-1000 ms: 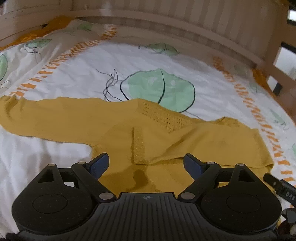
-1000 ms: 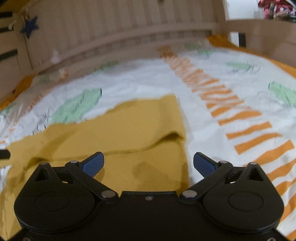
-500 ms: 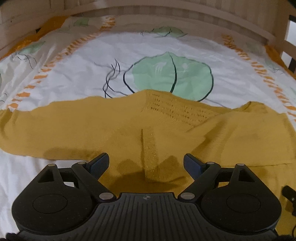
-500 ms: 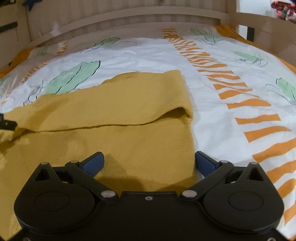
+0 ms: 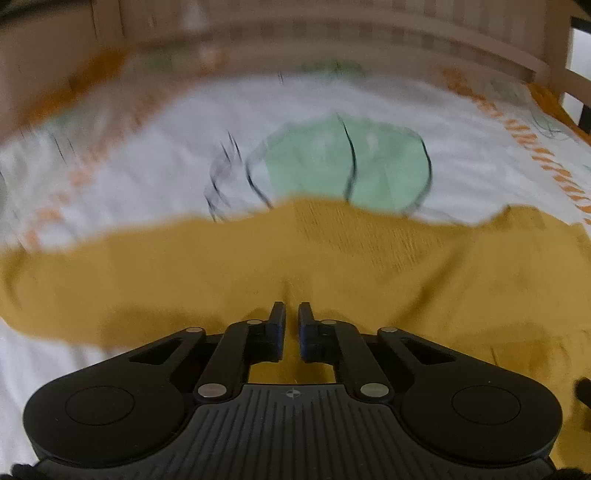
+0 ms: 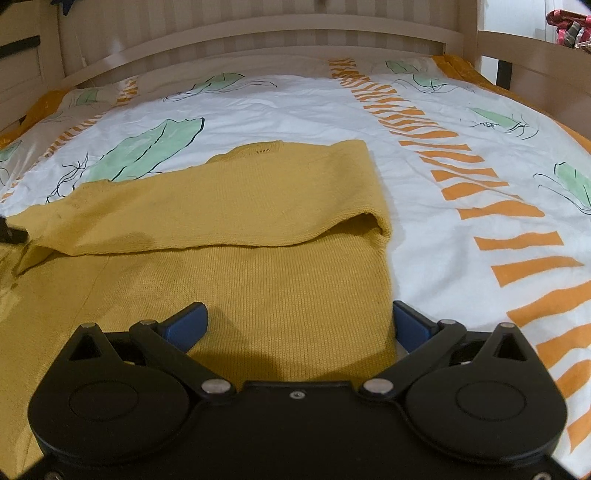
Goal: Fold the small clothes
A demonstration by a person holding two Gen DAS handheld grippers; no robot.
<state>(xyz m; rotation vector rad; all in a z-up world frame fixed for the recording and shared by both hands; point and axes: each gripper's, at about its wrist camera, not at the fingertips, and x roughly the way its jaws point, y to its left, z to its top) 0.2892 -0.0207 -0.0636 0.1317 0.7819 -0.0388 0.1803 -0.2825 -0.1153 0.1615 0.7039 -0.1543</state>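
Note:
A small mustard-yellow knit sweater (image 6: 258, 229) lies on the bed, its right sleeve folded across the body. In the blurred left wrist view the sweater (image 5: 184, 266) fills the lower half, its left sleeve stretched out to the left. My left gripper (image 5: 291, 314) is shut on a pinch of the sweater's fabric near its middle. My right gripper (image 6: 297, 321) is open, low over the sweater's right edge, one finger over the knit and the other beside the edge.
The bed sheet (image 6: 461, 177) is white with green leaves and orange stripes. A wooden slatted headboard (image 6: 258, 33) and side rails (image 6: 528, 66) close in the bed. A tip of the left gripper (image 6: 11, 232) shows at the left edge of the right wrist view.
My left gripper has closed from wide open onto the sweater and the view is now blurred by motion. My right gripper has dropped lower over the sweater's right edge and stays open.

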